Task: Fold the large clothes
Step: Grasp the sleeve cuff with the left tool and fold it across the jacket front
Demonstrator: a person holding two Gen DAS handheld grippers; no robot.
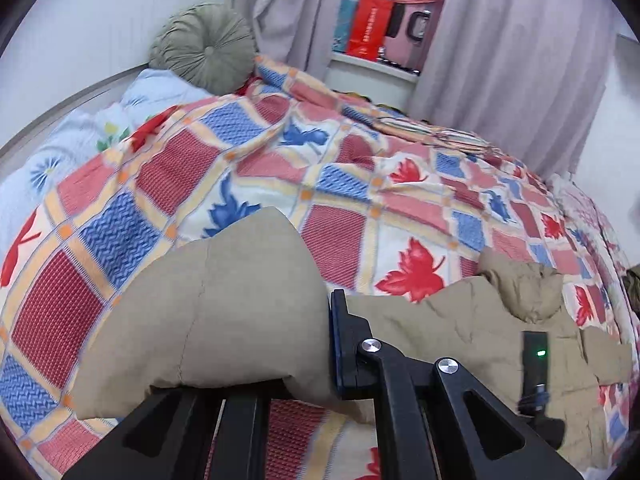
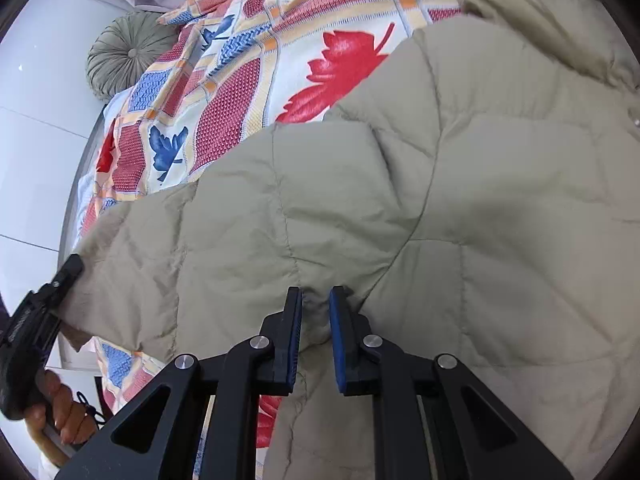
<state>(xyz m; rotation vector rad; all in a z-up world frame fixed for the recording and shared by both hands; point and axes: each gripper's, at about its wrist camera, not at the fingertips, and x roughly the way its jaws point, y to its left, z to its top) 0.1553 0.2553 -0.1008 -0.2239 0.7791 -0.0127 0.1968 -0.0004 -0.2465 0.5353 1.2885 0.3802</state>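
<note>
A beige quilted jacket lies spread on a bed. In the right wrist view my right gripper is shut on a pinched fold of the jacket near its lower edge. In the left wrist view my left gripper is shut on the jacket's sleeve and holds it up off the bed; the sleeve hides one finger. The jacket's body and hood stretch away to the right, where the right gripper shows with a green light. At the left edge of the right wrist view, the left gripper grips the sleeve end, with a hand on its handle.
A patchwork bedspread with red and blue leaves covers the bed. A round green cushion leans on the white wall at the head. Grey curtains and a windowsill with a red bag lie beyond the bed.
</note>
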